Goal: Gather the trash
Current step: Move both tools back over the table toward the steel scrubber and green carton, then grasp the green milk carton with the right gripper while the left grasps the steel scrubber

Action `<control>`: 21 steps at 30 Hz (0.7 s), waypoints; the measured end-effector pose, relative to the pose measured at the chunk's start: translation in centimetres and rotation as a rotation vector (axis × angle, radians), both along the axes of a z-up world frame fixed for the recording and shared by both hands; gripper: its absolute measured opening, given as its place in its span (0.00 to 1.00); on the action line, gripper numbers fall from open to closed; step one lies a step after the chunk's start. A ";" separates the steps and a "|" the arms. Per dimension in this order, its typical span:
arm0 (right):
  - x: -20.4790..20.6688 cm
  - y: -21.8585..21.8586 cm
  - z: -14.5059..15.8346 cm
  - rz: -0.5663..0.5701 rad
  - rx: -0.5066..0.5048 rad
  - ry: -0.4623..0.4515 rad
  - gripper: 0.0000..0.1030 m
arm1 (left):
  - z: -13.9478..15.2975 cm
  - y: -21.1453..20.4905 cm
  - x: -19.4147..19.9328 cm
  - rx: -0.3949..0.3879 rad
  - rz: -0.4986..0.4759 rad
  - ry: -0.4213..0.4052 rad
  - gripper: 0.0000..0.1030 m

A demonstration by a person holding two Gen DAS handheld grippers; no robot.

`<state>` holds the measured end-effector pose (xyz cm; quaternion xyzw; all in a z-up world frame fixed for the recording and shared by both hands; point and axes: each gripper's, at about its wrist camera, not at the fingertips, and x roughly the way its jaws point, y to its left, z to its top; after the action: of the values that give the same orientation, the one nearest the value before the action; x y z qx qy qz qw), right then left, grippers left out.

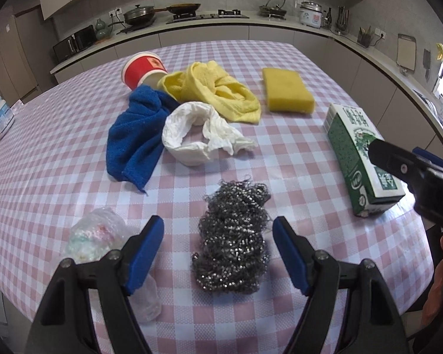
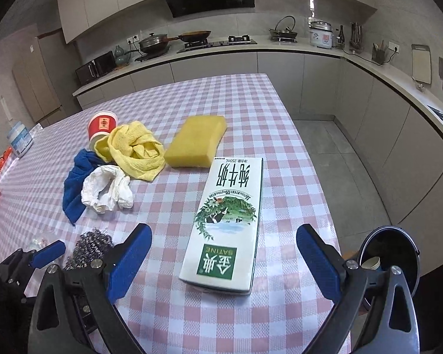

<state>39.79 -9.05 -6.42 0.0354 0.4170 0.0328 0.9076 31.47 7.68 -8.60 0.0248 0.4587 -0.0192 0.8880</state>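
- Left tongs — jaws wide, empty, straddling the steel wool on the bench.
- Crumpled tissue lies mid-bench beside the blue cloth.
- Right tongs — jaws wide, empty, over the milk carton.
- Bin stands beside the bench.

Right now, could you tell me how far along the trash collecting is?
Done: one paper cup lies in the black bin. In hand: nothing; the open right gripper straddles the milk carton, the open left gripper the steel wool. Left: crumpled tissue, red cup, plastic wrap.
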 end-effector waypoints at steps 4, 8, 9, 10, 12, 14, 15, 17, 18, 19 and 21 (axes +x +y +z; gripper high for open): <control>1.3 -0.2 -1.2 -0.014 0.004 0.034 0.97 | -0.4 0.2 0.3 0.000 0.005 0.007 0.72; 1.9 -0.1 -2.0 -0.015 0.007 0.048 0.89 | -1.0 0.4 0.5 0.003 0.011 0.015 0.66; 2.0 -0.1 -2.2 -0.014 0.007 0.054 0.85 | -1.1 0.5 0.5 0.005 0.014 0.015 0.65; 2.1 -0.1 -2.3 -0.013 0.009 0.059 0.83 | -1.1 0.6 0.6 0.006 0.014 0.014 0.64; 2.4 -0.1 -2.7 -0.006 0.021 0.073 0.73 | -1.1 0.7 0.6 -0.004 0.013 0.009 0.54; 2.4 0.1 -3.0 -0.002 0.024 0.081 0.69 | -1.1 0.8 0.7 -0.026 0.007 0.005 0.47; 2.5 0.1 -3.1 0.001 0.026 0.085 0.66 | -1.0 0.8 0.7 -0.028 0.007 0.004 0.46; 2.5 0.2 -3.4 0.008 0.032 0.094 0.62 | -1.0 0.7 0.9 -0.036 0.003 0.001 0.42; 2.5 0.2 -3.5 0.010 0.032 0.091 0.62 | -0.9 0.8 0.9 -0.046 0.004 -0.003 0.41; 2.5 0.2 -3.5 0.014 0.035 0.089 0.61 | -0.8 0.8 1.0 -0.052 0.006 -0.006 0.40; 2.5 0.1 -3.4 0.019 0.045 0.086 0.59 | -0.6 0.9 1.0 -0.067 0.009 -0.011 0.39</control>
<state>42.28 -8.98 -9.83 0.0531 0.4551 0.0491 0.8875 32.52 8.58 -9.16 -0.0069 0.4529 -0.0301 0.8910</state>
